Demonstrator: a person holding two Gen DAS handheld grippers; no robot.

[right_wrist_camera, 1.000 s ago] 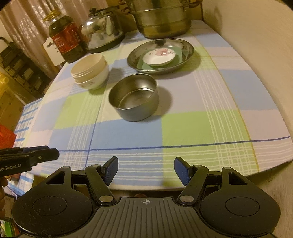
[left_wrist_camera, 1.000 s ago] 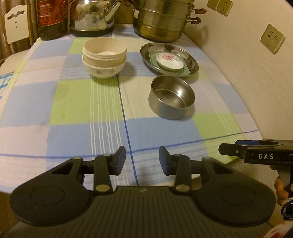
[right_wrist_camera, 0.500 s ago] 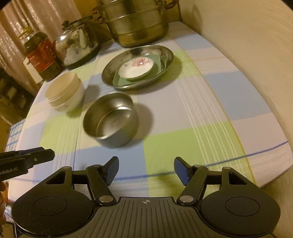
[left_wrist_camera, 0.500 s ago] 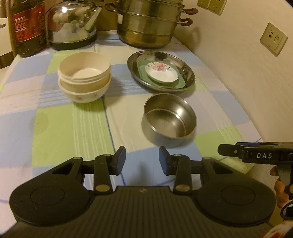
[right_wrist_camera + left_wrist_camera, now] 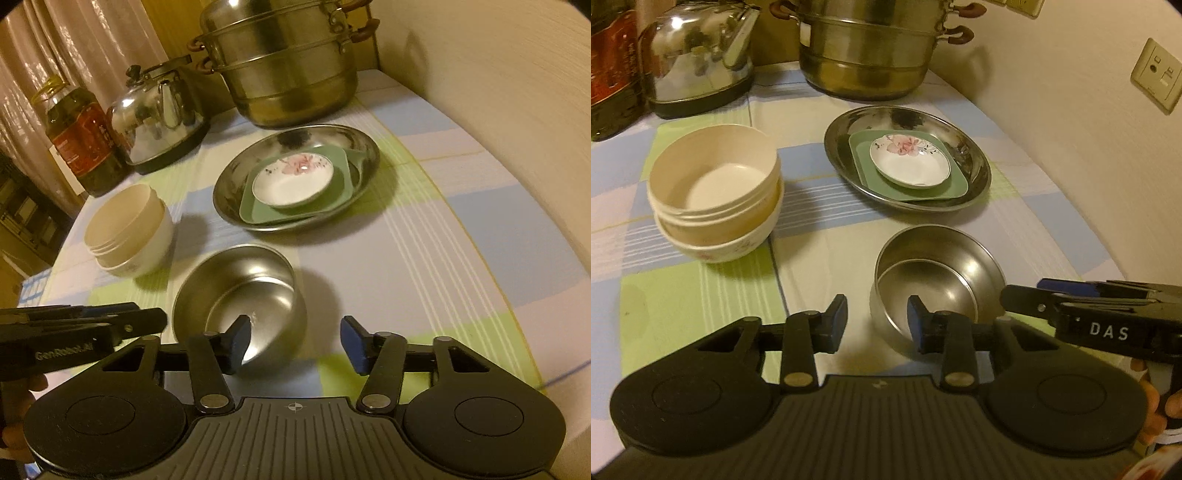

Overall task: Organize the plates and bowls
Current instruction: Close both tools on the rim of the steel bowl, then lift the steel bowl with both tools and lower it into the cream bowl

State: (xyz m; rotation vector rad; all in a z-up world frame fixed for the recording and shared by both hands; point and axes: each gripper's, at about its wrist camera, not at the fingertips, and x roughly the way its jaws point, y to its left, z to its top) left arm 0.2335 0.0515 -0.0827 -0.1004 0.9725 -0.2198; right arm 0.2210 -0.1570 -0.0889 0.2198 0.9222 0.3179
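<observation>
A steel bowl (image 5: 938,280) (image 5: 240,295) stands on the checked tablecloth close in front of both grippers. My left gripper (image 5: 877,321) is open and empty, its right finger at the bowl's near rim. My right gripper (image 5: 295,339) is open and empty, its left finger over the bowl's near side. Two stacked cream bowls (image 5: 716,192) (image 5: 129,232) stand to the left. A steel oval plate (image 5: 975,162) (image 5: 354,147) behind holds a green square plate (image 5: 955,184) (image 5: 340,184) with a small flowered saucer (image 5: 910,158) (image 5: 293,179) on it.
A large steel steamer pot (image 5: 868,44) (image 5: 284,62), a kettle (image 5: 698,55) (image 5: 159,114) and an oil bottle (image 5: 85,140) stand along the table's back. A wall with a socket (image 5: 1158,74) runs on the right. The table edge drops off at the right.
Both grippers have moved forward over the table toward the steel bowl, which now sits right at their fingertips. Both stay open.
</observation>
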